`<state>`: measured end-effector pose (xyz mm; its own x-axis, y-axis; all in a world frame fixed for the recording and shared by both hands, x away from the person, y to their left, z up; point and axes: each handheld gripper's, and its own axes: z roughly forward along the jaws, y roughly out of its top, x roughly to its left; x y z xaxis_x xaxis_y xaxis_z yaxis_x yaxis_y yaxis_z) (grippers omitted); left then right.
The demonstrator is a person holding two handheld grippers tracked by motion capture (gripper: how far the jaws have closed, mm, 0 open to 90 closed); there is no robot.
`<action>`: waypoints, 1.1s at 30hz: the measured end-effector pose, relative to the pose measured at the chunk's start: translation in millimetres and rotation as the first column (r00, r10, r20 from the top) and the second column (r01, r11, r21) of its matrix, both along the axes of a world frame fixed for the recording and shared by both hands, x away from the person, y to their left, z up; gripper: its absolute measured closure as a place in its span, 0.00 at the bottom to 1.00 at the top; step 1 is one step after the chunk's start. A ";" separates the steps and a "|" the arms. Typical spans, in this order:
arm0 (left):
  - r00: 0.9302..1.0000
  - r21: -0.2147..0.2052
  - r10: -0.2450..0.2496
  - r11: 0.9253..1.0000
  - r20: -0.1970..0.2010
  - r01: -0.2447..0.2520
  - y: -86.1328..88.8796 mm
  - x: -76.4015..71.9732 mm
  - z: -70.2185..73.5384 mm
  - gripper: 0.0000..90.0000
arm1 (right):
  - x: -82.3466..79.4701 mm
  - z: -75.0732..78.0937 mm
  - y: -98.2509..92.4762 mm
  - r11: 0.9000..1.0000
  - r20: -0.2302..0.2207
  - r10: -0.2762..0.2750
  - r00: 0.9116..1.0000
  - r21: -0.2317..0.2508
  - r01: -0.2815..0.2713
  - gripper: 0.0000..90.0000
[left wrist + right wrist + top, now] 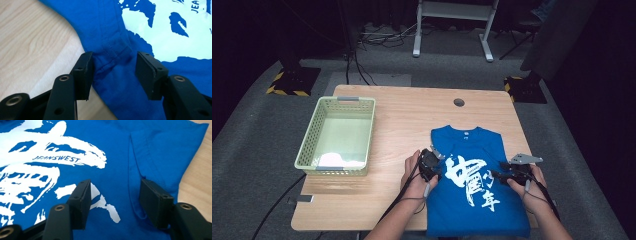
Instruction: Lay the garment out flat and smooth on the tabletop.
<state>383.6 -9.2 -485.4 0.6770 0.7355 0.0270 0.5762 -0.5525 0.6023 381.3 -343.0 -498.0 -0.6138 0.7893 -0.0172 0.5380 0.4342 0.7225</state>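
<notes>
The person's forearms came in over the near edge of the wooden table (402,115), each hand carrying a gripper. A blue T-shirt (472,200) with a white brush-script print lay flat toward the near right corner, its hem overhanging the near edge and its collar pointing to the far edge. The green plastic basket (310,145) sat by the left edge, well apart from the shirt. The left gripper (113,72) stood open over the shirt's left side seam, its jaws straddling a stitched fold without pinching it. The right gripper (115,200) hung open over the shirt's right side, cloth beneath its jaws. Closing too shallowly risked catching only the top layer, so the shirt would bunch; uneven pulls could drag it off the near edge
</notes>
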 end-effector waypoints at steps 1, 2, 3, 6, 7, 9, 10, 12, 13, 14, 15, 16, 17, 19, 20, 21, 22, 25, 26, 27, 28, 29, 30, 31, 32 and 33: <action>1.000 0.002 -0.001 1.000 0.001 0.001 0.8 -3.3 0.1 0.54 | -3.4 -0.5 0.0 1.000 0.005 0.004 1.000 0.002 -0.004 0.49; 1.000 0.004 -0.003 1.000 0.000 0.003 1.0 -6.6 0.2 0.54 | -6.4 -0.8 0.0 1.000 0.008 0.008 1.000 0.005 -0.008 0.49; 1.000 0.006 -0.006 1.000 0.000 0.006 1.2 -9.8 0.3 0.54 | -9.0 -1.1 0.0 1.000 0.009 0.014 1.000 0.006 -0.014 0.49; 1.000 0.015 -0.008 1.000 0.001 0.008 1.8 -18.2 0.7 0.54 | -15.8 -1.3 -0.1 1.000 0.011 0.025 1.000 0.008 -0.025 0.49; 1.000 0.014 -0.007 1.000 0.002 0.007 2.0 -20.4 0.6 0.54 | -17.9 -1.7 0.0 1.000 0.014 0.026 1.000 0.011 -0.026 0.49; 1.000 0.016 -0.007 1.000 0.000 0.007 2.7 -23.4 0.8 0.54 | -21.7 -3.0 -0.2 1.000 0.024 0.023 0.999 0.019 -0.023 0.49; 1.000 0.016 -0.007 1.000 -0.006 0.007 2.9 -24.7 1.0 0.54 | -23.6 -3.5 -0.3 1.000 0.027 0.021 0.999 0.022 -0.021 0.49; 1.000 0.018 -0.009 1.000 -0.007 0.009 3.0 -26.2 1.2 0.53 | -27.6 -4.2 -0.2 0.999 0.034 0.019 0.999 0.026 -0.020 0.49; 1.000 0.024 -0.010 1.000 -0.011 0.010 3.1 -26.9 1.7 0.53 | -29.6 -4.8 -0.3 0.999 0.038 0.016 0.999 0.030 -0.017 0.49; 1.000 0.027 -0.007 1.000 -0.001 0.007 2.8 -27.4 1.5 0.52 | -31.4 -5.5 -0.5 0.999 0.043 0.013 0.999 0.034 -0.015 0.49; 1.000 0.031 0.001 1.000 0.007 -0.001 2.5 -27.9 1.1 0.48 | -32.6 -6.1 -0.7 0.999 0.048 0.011 0.999 0.039 -0.013 0.49; 1.000 0.031 0.011 0.999 0.010 -0.011 2.5 -28.3 0.7 0.45 | -33.6 -6.1 -0.8 0.999 0.048 0.010 0.999 0.038 -0.012 0.49; 1.000 0.024 0.010 1.000 0.010 -0.010 3.0 -27.9 0.3 0.44 | -33.8 -6.1 -0.8 0.999 0.049 0.010 0.999 0.037 -0.012 0.49; 1.000 0.021 0.016 1.000 0.014 -0.017 3.3 -27.5 0.6 0.43 | -33.6 -6.1 -0.9 0.999 0.048 0.009 0.999 0.039 -0.011 0.49; 1.000 0.017 0.019 1.000 0.015 -0.019 3.1 -27.7 1.2 0.42 | -33.5 -6.1 -0.9 0.999 0.048 0.010 0.999 0.039 -0.012 0.49; 1.000 0.013 0.019 1.000 0.017 -0.019 3.2 -27.8 1.9 0.42 | -33.5 -6.1 -0.9 0.999 0.048 0.010 0.999 0.039 -0.011 0.49; 1.000 0.010 0.017 1.000 0.019 -0.017 3.3 -27.8 2.9 0.42 | -33.5 -6.1 -0.9 0.999 0.048 0.010 0.999 0.038 -0.012 0.48; 1.000 0.008 0.013 1.000 0.025 -0.013 2.8 -27.5 5.8 0.42 | -33.3 -6.2 -1.0 0.999 0.048 0.011 0.999 0.040 -0.013 0.48; 1.000 0.009 0.015 1.000 0.023 -0.015 2.2 -27.7 7.1 0.41 | -33.1 -6.2 -1.1 0.999 0.049 0.013 0.999 0.040 -0.015 0.48; 1.000 0.007 0.013 1.000 0.028 -0.013 1.6 -27.3 8.0 0.41 | -32.8 -6.2 -1.3 0.999 0.048 0.016 0.999 0.040 -0.018 0.48; 0.999 0.007 0.019 1.000 0.031 -0.019 1.0 -27.4 9.0 0.40 | -32.8 -6.2 -1.3 0.999 0.049 0.016 0.999 0.040 -0.018 0.48; 0.999 0.011 0.017 1.000 0.035 -0.017 0.9 -27.0 10.4 0.39 | -32.9 -6.2 -1.2 0.999 0.049 0.015 0.999 0.038 -0.017 0.47; 0.999 0.006 0.019 1.000 0.041 -0.019 0.6 -26.9 11.2 0.38 | -32.9 -6.3 -1.2 0.999 0.050 0.014 0.999 0.038 -0.016 0.47; 0.999 0.006 0.016 1.000 0.039 -0.016 0.4 -26.7 12.6 0.39 | -32.8 -6.3 -1.2 0.999 0.049 0.014 0.999 0.038 -0.016 0.47; 0.999 0.006 0.017 1.000 0.041 -0.018 0.0 -26.6 13.6 0.39 | -32.8 -6.3 -1.2 0.999 0.049 0.014 0.999 0.038 -0.016 0.47; 0.999 0.006 0.019 1.000 0.041 -0.019 -0.5 -26.7 14.6 0.39 | -32.8 -6.3 -1.2 0.999 0.049 0.014 0.999 0.039 -0.016 0.47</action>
<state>356.9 -9.6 -470.7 0.6613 0.7478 0.0591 0.5612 -0.5455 0.6225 348.6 -344.2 -504.3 -0.6249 0.7805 -0.0169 0.4950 0.4129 0.7645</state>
